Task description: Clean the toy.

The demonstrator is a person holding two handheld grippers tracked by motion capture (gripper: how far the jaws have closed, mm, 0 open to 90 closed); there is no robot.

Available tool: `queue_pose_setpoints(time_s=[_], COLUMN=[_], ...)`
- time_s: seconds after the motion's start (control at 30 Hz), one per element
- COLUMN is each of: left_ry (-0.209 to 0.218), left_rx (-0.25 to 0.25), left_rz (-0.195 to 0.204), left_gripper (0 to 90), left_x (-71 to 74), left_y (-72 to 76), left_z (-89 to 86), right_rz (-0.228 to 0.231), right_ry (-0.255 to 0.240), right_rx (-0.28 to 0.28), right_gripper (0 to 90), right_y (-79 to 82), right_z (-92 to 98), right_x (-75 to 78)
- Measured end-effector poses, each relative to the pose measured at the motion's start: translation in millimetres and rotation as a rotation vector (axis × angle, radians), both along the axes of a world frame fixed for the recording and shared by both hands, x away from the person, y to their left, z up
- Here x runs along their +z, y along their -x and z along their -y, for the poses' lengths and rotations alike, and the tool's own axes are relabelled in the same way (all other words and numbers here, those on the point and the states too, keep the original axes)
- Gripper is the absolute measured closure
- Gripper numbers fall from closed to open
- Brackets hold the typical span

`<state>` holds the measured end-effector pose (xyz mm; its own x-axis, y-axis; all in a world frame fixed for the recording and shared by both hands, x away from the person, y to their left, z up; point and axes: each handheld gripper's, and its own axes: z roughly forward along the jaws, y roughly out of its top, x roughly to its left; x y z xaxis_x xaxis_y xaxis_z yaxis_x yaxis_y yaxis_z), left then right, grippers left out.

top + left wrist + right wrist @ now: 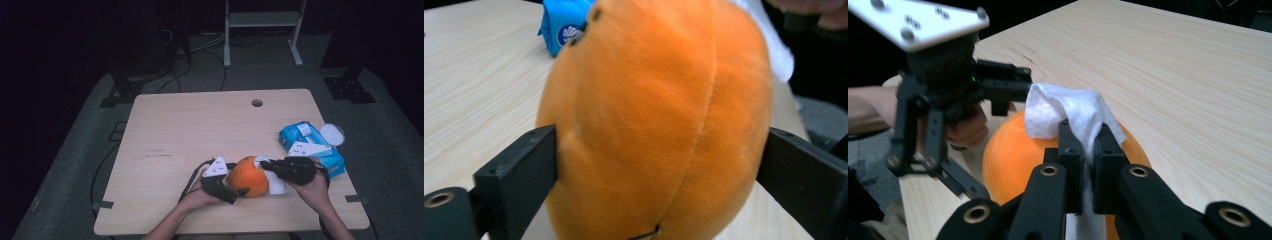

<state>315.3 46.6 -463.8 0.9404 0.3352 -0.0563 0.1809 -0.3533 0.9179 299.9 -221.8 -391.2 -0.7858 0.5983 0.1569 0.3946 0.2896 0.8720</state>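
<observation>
The wooden bench (pixel 200 130) is carrying everything. The blue pack of wipes (pixel 312 147) is lying near your right hand, and its writing is too blurry to read. The orange plush ball (pixel 248 176) is sitting at the near edge, between your two tools. Your left tool (pixel 227 187) is holding the ball, one jaw pressing each side. Your right tool (pixel 267 165) is pinching a white wipe (pixel 1068 112) tight, and the wipe is lying on top of the ball.
</observation>
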Motion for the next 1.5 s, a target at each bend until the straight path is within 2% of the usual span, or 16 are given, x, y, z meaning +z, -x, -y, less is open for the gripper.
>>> queue_pose_setpoints(time_s=[0.13, 0.27, 0.33, 0.4, 0.47, 0.5, 0.67, 0.87, 0.97, 1.07, 1.23, 1.3, 1.33, 1.4, 1.47, 1.5], left_ry=[0.0, 0.038, 0.003, -0.04, -0.083, -0.084, -0.085, -0.087, -0.061, -0.022, -0.003, -0.007, -0.011, -0.007, -0.002, 0.028], left_rx=[0.018, 0.003, 0.008, 0.021, 0.031, 0.036, 0.067, 0.068, 0.054, 0.035, 0.003, 0.003, 0.027, 0.051, 0.052, 0.038], left_rz=[0.062, 0.093, 0.11, 0.093, 0.047, 0.031, 0.02, 0.029, 0.045, 0.028, -0.009, -0.004, 0.016, 0.026, 0.04, 0.042], left_gripper=[31.5, 33.6, 33.5, 33.5, 33.6, 33.6, 33.0, 30.6, 21.1, 14.6, 8.9, 10.7, 17.2, 29.1, 32.8, 33.3], left_x=[16.8, 48.3, 55.8, 51.7, 41.1, 36.1, 36.3, 34.0, 31.4, 28.3, 15.1, 12.2, 13.6, 20.7, 27.3, 37.2], left_y=[6.3, 11.1, 13.8, 12.4, 8.8, 7.4, 5.6, 7.5, 5.5, -1.6, -10.3, -9.1, -6.2, -2.3, 0.1, 2.5], left_z=[-4.7, -15.5, -17.2, -17.1, -16.6, -16.5, -14.1, -5.9, -9.3, -16.8, -18.6, -16.5, -16.6, -17.0, -16.9, -19.4], right_rz=[0.004, 0.027, 0.01, -0.018, -0.037, -0.044, 0.019, 0.063, 0.063, 0.034, 0.002, 0.006, 0.008, 0.008, 0.003, -0.002], right_ry=[-0.035, -0.103, -0.118, -0.094, -0.048, -0.03, 0.001, 0.026, 0.04, 0.026, -0.001, -0.007, -0.007, -0.014, -0.034, -0.043], right_rx=[0.005, -0.004, -0.01, -0.018, -0.027, -0.026, -0.019, 0.057, 0.061, 0.038, 0.02, 0.026, 0.029, 0.023, 0.004, -0.003], right_gripper=[84.9, 85.0, 85.0, 85.0, 85.0, 85.0, 85.1, 85.0, 84.9, 84.9, 84.8, 84.8, 84.8, 84.8, 84.8, 84.8], right_y=[1.6, 2.9, -0.1, -4.6, -7.5, -7.8, 0.9, 14.6, 13.0, 6.3, 1.7, 1.3, 1.5, 1.5, 0.3, -0.6], right_z=[-2.5, 3.1, 5.2, 2.2, -3.1, -6.6, -21.0, -40.0, -40.3, -31.0, -20.3, -21.3, -22.3, -22.3, -17.5, -14.4], right_x=[4.1, 15.3, 12.8, 2.4, -7.5, -10.8, -0.6, 7.5, 4.8, 0.0, -3.4, -3.7, -3.5, -2.9, -0.9, -0.9])
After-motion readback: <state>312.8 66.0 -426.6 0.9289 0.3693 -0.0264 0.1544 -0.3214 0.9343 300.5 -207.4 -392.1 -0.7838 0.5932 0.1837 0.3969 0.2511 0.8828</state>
